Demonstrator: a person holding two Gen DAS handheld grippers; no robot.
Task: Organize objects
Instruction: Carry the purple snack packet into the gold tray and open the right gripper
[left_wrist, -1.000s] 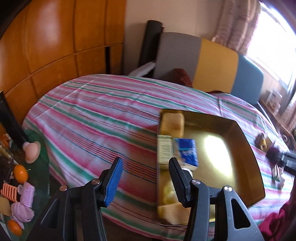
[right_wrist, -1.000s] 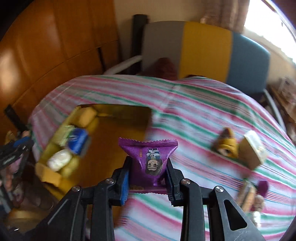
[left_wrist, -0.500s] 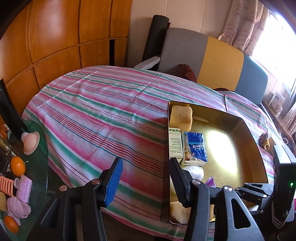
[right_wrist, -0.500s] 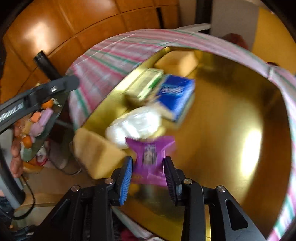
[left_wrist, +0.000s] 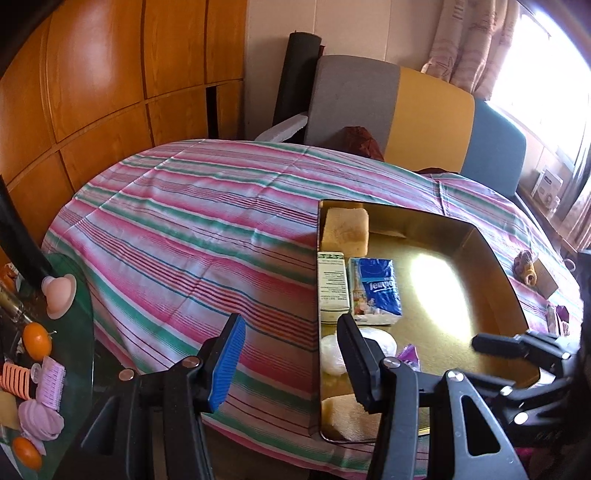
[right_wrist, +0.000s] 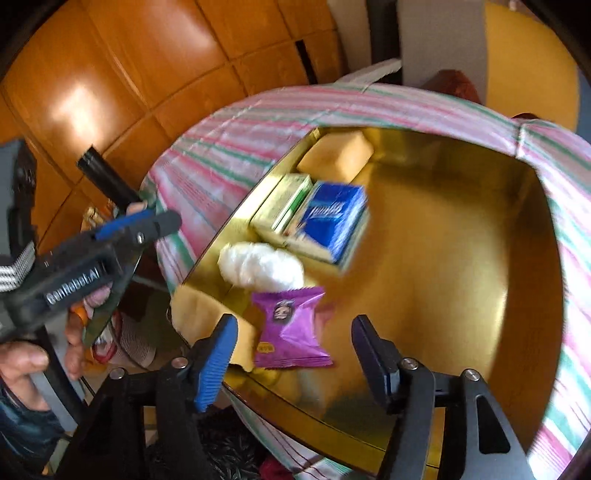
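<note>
Since a second ago the right gripper (right_wrist: 291, 350) has carried the purple packet (right_wrist: 288, 328) from above the striped cloth (left_wrist: 184, 229) to the gold tray (right_wrist: 461, 240), and its jaws have just been opening; the packet lies on the tray floor between the fingers, which stand clear of it. Just beyond sit a white bundle (right_wrist: 260, 266), a blue pack (right_wrist: 334, 218), a green box (right_wrist: 284, 206) and a sponge (right_wrist: 338, 153). Left gripper (left_wrist: 291, 354) hovers half open, empty, over the tray's edge.
</note>
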